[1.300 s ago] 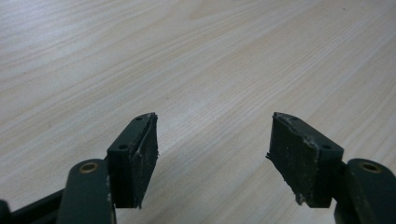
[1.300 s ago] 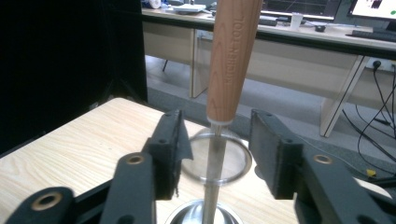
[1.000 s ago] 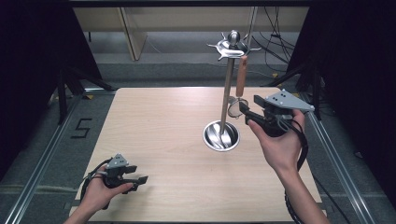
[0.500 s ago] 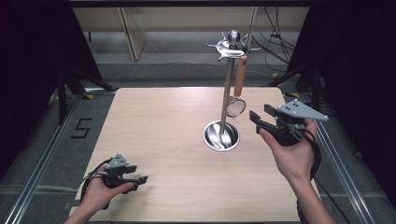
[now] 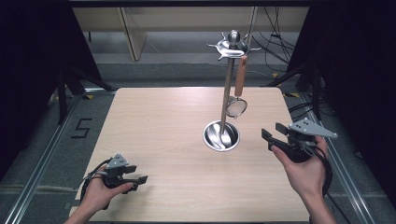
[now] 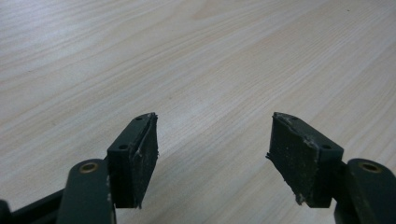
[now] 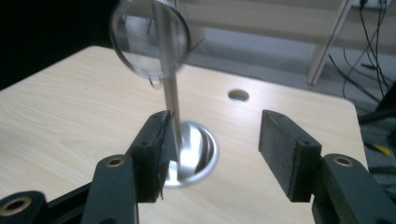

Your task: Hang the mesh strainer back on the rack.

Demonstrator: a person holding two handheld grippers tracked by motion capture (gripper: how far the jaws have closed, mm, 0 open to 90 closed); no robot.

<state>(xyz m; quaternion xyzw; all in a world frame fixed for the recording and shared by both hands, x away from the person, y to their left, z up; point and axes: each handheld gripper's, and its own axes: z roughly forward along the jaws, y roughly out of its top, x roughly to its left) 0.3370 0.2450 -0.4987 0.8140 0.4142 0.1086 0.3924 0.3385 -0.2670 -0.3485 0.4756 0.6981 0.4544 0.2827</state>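
Observation:
A metal utensil stand (image 5: 227,88) rises from a round steel base (image 5: 221,136) near the middle right of the wooden table (image 5: 159,121). From one of its top hooks hangs a small strainer (image 5: 236,107) with a wooden handle (image 5: 240,77). My right gripper (image 5: 274,134) is open, held above the table to the right of the base, with nothing between its jaws. In the right gripper view the stand's pole (image 7: 172,100) and the blurred strainer (image 7: 149,37) are ahead. My left gripper (image 5: 136,177) is open near the front left, over bare wood (image 6: 196,84).
The table's right edge lies just beyond my right hand (image 5: 306,175). A small round hole (image 7: 238,95) is in the tabletop behind the stand. Black cloth, cables and shelving (image 5: 130,28) surround the table.
My right gripper has let go of the strainer and drawn back to the right and toward me, open. The strainer now hangs free on the stand. The left gripper has stayed put.

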